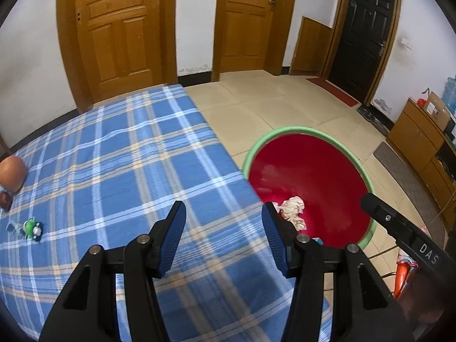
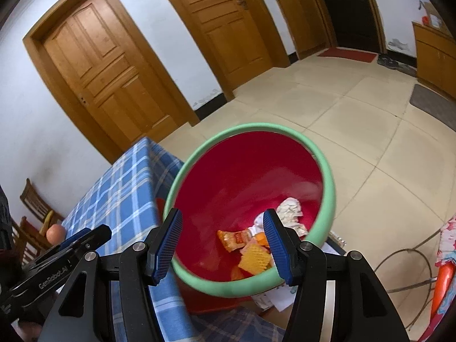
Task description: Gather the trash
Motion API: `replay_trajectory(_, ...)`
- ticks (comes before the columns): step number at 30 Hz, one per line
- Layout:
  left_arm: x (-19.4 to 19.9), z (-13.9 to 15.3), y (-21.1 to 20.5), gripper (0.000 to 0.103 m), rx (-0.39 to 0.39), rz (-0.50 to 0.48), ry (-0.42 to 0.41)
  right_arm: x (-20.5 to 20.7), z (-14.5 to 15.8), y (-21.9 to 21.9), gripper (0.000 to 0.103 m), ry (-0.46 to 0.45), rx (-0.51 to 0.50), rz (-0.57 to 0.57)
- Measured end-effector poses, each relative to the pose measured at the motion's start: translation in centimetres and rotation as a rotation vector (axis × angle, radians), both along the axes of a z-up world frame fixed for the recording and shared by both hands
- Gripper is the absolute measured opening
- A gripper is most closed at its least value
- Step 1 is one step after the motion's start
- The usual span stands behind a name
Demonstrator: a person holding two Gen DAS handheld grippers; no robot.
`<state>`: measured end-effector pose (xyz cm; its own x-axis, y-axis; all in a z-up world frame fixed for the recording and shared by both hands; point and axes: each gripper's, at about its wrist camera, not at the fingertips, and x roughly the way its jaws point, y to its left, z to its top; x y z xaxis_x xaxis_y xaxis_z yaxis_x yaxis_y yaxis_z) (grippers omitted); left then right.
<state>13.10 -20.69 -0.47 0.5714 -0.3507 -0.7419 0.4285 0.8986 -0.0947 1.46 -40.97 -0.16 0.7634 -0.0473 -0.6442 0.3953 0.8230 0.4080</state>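
Trash: crumpled paper and orange wrappers, lying inside red bin with green rim, beside blue plaid table. Table's left edge: green toy, round brown object. Left gripper: fingers apart, empty, above table edge. Right gripper: fingers apart, empty, over bin.

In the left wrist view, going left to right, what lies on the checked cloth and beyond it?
Brownish round object → green toy → left gripper, open and empty → crumpled paper in the red bin → right gripper's finger.
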Motion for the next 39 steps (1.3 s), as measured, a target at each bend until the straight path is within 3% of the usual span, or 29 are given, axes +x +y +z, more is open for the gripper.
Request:
replay_trajectory(20, -0.5, 1.3, 8.4, 0.055, -0.028, 0.168, -0.027, 2.3, 2.1, 6.6, 0.061, -0.019, -0.023, 0.161)
replay_trajectory(39, 0.4, 0.4, 19.3, 0.055, -0.038, 0.403, -0.018, 6.1, 1.5, 14.1, 0.061, 0.023, -0.038, 0.324)
